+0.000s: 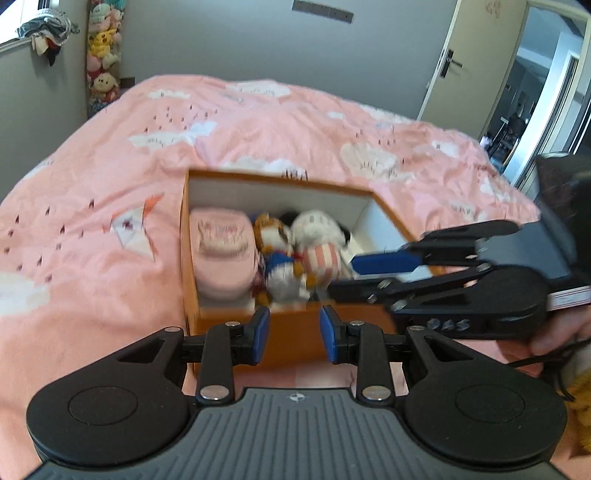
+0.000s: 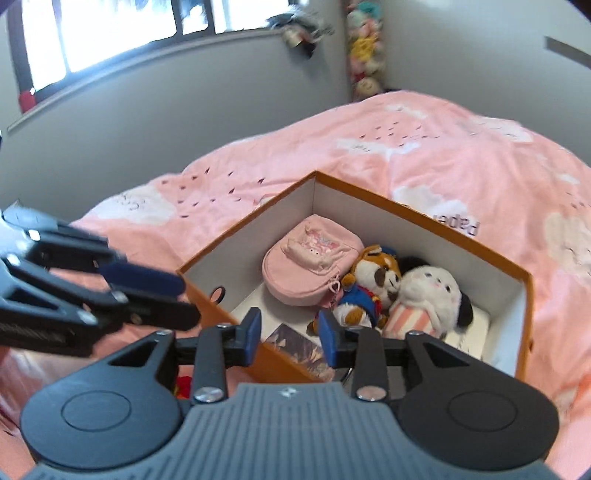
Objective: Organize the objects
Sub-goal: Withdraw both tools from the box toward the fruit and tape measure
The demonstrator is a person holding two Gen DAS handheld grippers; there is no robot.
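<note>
An orange box (image 1: pixel 295 332) with white inner walls sits on the pink bed; it also shows in the right wrist view (image 2: pixel 424 218). Inside lie a pink pouch (image 1: pixel 221 254) (image 2: pixel 310 266), a brown-and-white plush dog in blue (image 1: pixel 275 254) (image 2: pixel 369 291) and a white plush in pink stripes (image 1: pixel 319 240) (image 2: pixel 428 295). A flat printed card (image 2: pixel 295 343) lies on the box floor. My left gripper (image 1: pixel 294 334) is open and empty at the box's near wall. My right gripper (image 2: pixel 290 334) is open and empty over the box's near corner.
The pink duvet (image 1: pixel 110 177) with cloud prints covers the bed around the box. A column of plush toys (image 1: pixel 103 55) hangs in the far corner. An open door (image 1: pixel 476 66) is at the right, a window (image 2: pixel 110 33) at the left wall.
</note>
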